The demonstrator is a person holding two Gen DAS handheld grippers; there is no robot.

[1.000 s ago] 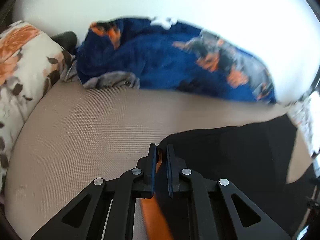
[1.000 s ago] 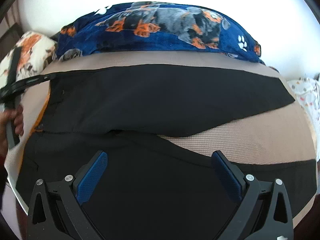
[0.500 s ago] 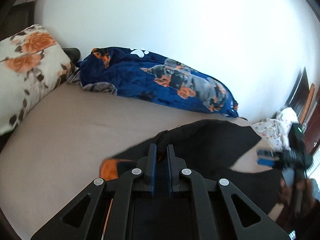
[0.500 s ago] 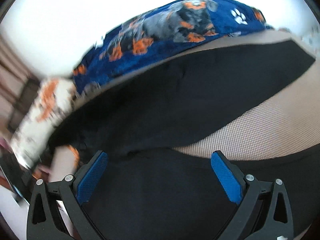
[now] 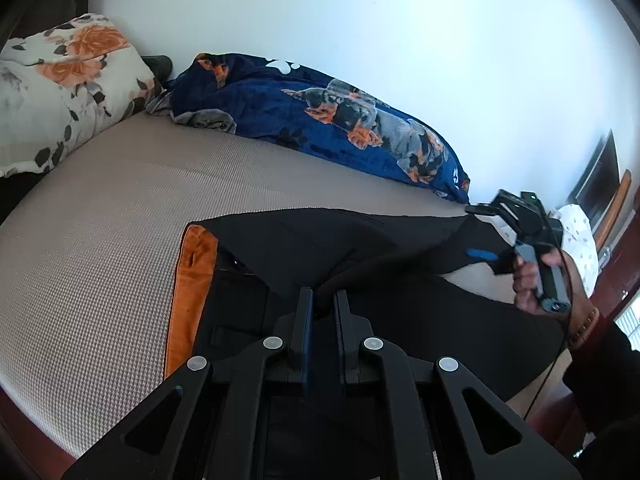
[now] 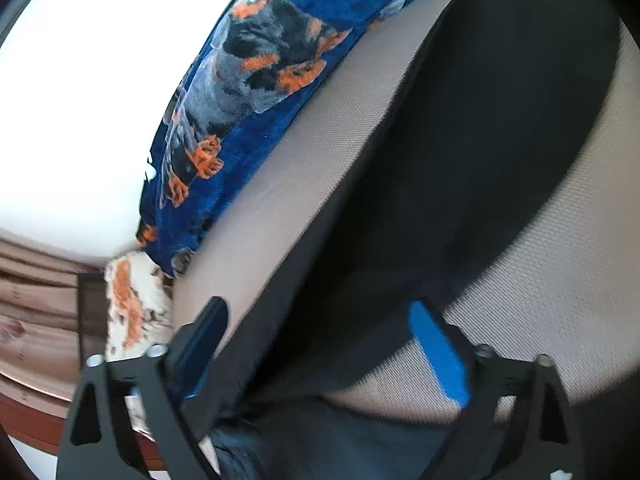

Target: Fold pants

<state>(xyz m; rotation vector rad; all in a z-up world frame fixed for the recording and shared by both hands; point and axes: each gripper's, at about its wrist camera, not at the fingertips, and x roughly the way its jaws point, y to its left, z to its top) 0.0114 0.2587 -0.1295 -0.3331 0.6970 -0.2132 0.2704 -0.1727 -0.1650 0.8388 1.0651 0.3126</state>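
Black pants [image 5: 360,248] with an orange inner waistband [image 5: 192,272] lie on a beige bed [image 5: 100,240]. My left gripper [image 5: 322,300] is shut on a raised fold of the black fabric near the waist. My right gripper [image 5: 486,236] shows in the left wrist view at the far right, open, its jaws around the far leg's end. In the right wrist view the open right gripper [image 6: 320,320] straddles that black leg [image 6: 460,160], which runs up and to the right across the bed [image 6: 540,260].
A blue dog-print blanket [image 5: 320,120] lies along the white wall. A floral pillow [image 5: 60,92] sits at the bed's left end. A white spotted cloth [image 5: 580,240] and dark wooden furniture [image 5: 616,208] stand at the right.
My left gripper has lifted and pulled back with the fabric, so more of the pants shows. My right gripper has swung right and tilted to the far leg's end.
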